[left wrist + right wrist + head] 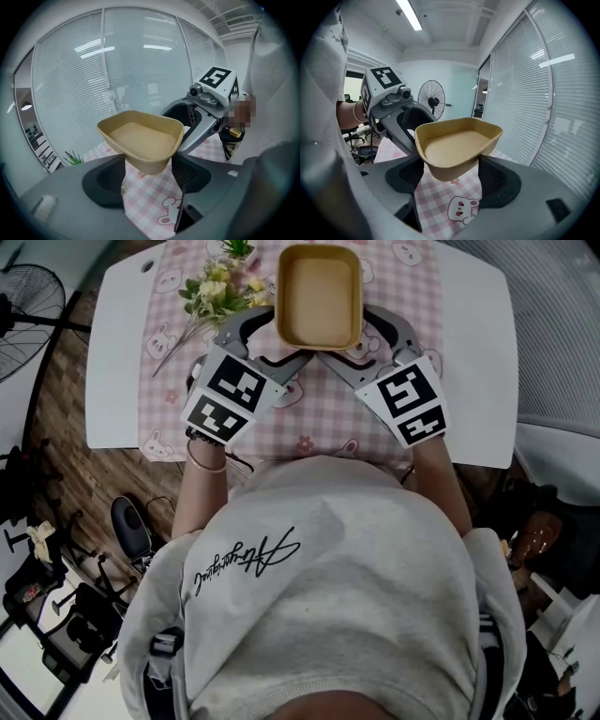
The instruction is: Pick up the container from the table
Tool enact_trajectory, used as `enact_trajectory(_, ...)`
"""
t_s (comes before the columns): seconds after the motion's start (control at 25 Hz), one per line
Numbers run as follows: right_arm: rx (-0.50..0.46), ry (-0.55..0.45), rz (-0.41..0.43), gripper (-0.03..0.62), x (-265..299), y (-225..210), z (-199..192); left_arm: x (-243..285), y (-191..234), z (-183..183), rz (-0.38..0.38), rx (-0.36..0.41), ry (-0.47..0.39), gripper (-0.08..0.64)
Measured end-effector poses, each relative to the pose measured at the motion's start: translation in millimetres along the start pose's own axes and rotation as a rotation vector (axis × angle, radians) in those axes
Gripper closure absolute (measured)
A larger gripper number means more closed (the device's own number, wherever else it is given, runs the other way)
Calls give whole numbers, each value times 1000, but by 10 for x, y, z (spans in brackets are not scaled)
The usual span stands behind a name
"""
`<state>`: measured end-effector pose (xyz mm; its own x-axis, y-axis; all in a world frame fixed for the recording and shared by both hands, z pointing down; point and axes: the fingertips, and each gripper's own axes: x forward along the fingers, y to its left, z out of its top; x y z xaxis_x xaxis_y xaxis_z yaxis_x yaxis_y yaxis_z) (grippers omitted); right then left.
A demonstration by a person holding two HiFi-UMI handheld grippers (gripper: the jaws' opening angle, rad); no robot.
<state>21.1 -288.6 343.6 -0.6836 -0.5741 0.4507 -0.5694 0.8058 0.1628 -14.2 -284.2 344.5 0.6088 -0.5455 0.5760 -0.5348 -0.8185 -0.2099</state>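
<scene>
Looking from the left, a black fan [28, 301] stood on the floor next to the white tabletop [117, 381]. A pink checked cloth [309, 423] with little bunnies on it lay over the middle of the tabletop. A bunch of flowers [217, 292] lay on the cloth near its far left corner. Just to the right of the flowers was the left gripper [272, 341]. Its fingers [185, 171] were partway closed and squeezed the near left corner of the container [319, 296], one finger on each side of the sloping wall. The container was a tan tub with round corners, and it had nothing inside. It sat level between the two grippers, over the far middle of the cloth. On the right, the right gripper [367, 338] did the same job on the near right corner. Its fingers [497, 176] were partway closed too, and they pressed on the tub from both sides. In both gripper views the bottom of the tub hung in the air, and the pink cloth showed under it with a gap between. So the tub looked lifted off the tabletop, held up by both grippers at once. The grabbing was done and the lifting seemed well on its way. I think little was left, maybe only bringing the tub a bit higher and holding it steady so it would not tip or slip out.
</scene>
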Motion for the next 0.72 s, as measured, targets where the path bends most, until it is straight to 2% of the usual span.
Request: enact_trajectory(0.72,-21,-27,-12,233,-92,-31,233,-154,73,176,22,10,-30,256)
